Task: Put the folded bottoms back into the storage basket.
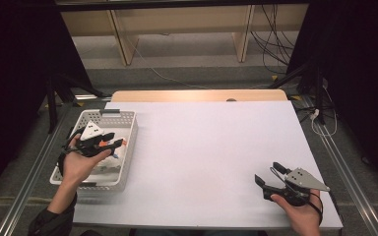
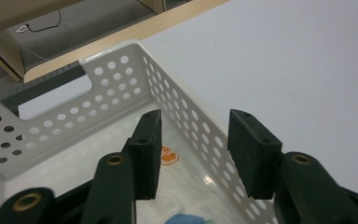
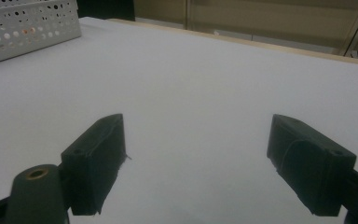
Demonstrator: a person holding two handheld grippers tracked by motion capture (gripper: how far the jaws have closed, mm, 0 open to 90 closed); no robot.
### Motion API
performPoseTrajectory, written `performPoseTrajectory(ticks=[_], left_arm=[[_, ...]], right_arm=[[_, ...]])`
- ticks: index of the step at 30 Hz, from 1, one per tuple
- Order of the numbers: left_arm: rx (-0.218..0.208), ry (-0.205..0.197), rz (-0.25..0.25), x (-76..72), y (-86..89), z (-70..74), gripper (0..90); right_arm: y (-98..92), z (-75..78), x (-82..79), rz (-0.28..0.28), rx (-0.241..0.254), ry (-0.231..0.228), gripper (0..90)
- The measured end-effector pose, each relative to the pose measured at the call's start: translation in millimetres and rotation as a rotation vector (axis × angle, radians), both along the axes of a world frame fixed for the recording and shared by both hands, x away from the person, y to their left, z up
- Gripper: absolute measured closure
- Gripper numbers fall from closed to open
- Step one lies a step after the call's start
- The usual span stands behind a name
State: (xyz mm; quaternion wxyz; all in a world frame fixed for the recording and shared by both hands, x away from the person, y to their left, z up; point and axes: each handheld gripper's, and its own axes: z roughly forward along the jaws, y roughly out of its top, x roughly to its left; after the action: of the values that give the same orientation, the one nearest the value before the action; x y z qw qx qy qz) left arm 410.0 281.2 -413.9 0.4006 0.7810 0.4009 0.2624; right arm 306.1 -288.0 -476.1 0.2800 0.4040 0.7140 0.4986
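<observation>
My left gripper (image 1: 117, 142) hangs over a white perforated basket (image 1: 134, 129) at the table's left side, held in a person's hand. In the left gripper view its two black jaws stand apart with nothing between them (image 2: 193, 135), above the basket's right wall (image 2: 186, 116). Inside the basket lie pale items, one with an orange mark (image 2: 169, 156), and a blue thing (image 2: 186, 219) at the bottom edge. My right gripper (image 1: 267, 173) rests low near the table's front right corner, jaws wide apart over bare tabletop (image 3: 196, 140), pointing toward the basket (image 3: 28, 23).
The white table top (image 1: 211, 147) stretches between the two hands. A wooden strip (image 1: 197, 96) runs along its far edge. Beyond it are wooden frame legs and loose cables (image 1: 270, 49) on the floor. Dark curtains flank both sides.
</observation>
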Motion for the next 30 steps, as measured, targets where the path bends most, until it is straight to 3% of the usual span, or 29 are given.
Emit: performPoseTrajectory(ticks=[10,18,30], left_arm=[[-0.054,-0.014,-0.033,-8.2,-10.7,5.7,31.8],[-0.103,0.014,-0.099,-17.4,-26.2,6.1,14.2],[-0.061,-0.015,-0.136,-28.2,-42.9,0.0,7.0]], right_arm=[[0.2,-0.1,0.1,0.003,0.006,-0.002,20.0],[-0.2,-0.1,0.0,0.003,0.002,-0.003,20.0],[-0.4,0.0,0.0,0.006,0.003,-0.004,19.9]])
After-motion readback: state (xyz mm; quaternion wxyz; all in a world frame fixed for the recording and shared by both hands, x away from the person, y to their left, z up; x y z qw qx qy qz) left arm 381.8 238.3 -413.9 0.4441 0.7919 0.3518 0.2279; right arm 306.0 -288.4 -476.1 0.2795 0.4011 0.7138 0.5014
